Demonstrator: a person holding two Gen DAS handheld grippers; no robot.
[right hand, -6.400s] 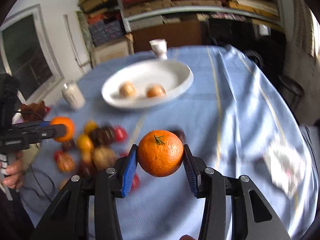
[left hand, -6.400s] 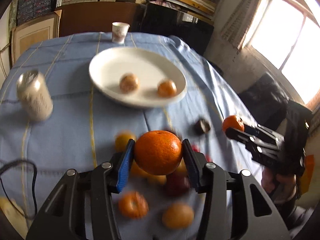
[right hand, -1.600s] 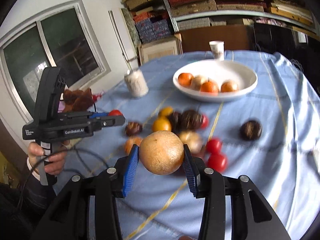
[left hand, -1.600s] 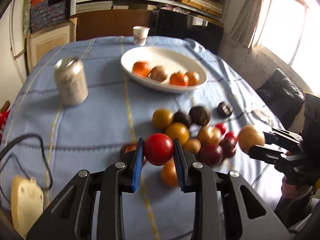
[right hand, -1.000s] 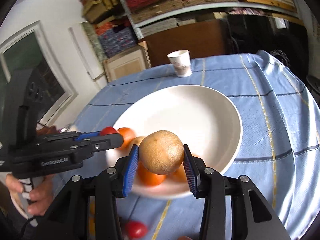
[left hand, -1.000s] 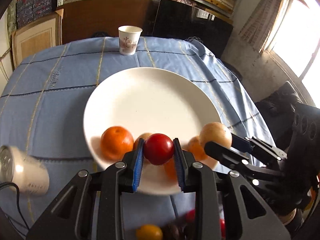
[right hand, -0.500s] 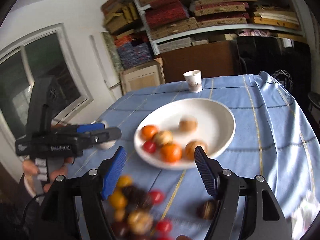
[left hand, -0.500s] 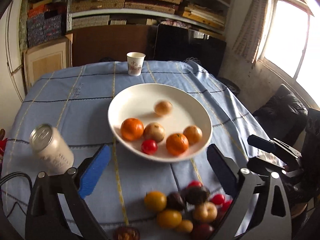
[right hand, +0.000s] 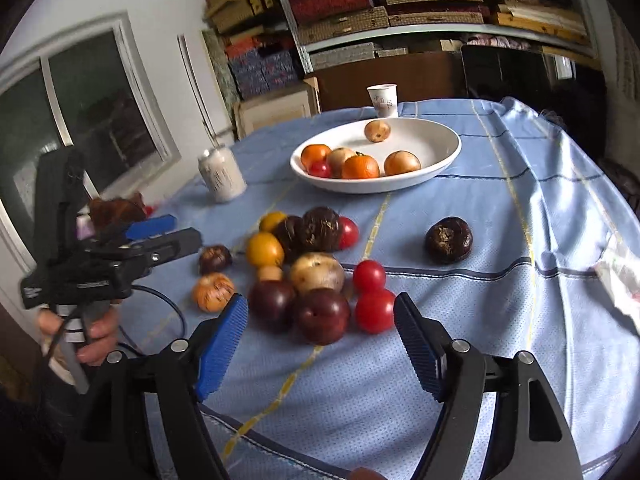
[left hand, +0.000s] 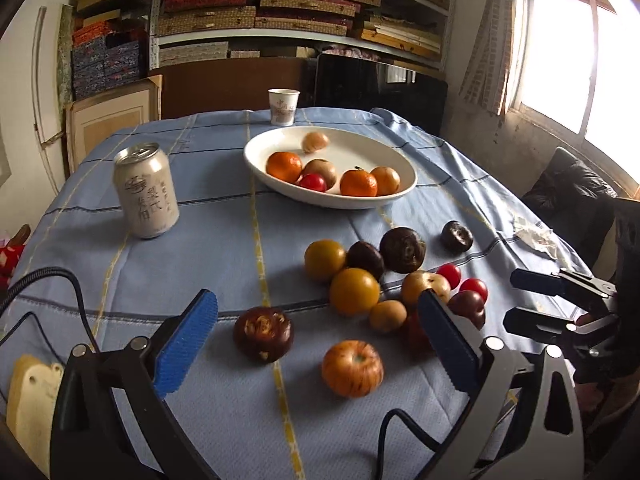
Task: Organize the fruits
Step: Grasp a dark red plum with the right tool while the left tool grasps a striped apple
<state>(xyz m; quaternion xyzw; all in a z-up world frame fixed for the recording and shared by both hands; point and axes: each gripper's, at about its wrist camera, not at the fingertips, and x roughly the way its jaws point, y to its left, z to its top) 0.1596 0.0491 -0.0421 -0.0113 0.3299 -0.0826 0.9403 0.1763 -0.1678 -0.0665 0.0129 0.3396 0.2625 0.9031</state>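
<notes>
Left wrist view: the left gripper point(left hand: 316, 328) is spread wide and opening, its blue fingers point(left hand: 186, 338) holding nothing, a striped apple point(left hand: 352, 368) and a dark fruit point(left hand: 263, 333) lying on the table point(left hand: 200, 248) between them. Beyond sits the loose fruit pile point(left hand: 372, 276), then the white bowl point(left hand: 400, 194) with six fruits, a can point(left hand: 146, 190) to its left.

Right wrist view: the right gripper point(right hand: 320, 344) is partly spread and opening wider, empty, hovering just short of two dark plums point(right hand: 304, 308) and red tomatoes point(right hand: 372, 300). One dark fruit point(right hand: 449, 239) sits apart on the right. The bowl point(right hand: 440, 166) is farther back, a paper cup point(right hand: 383, 100) behind it.
</notes>
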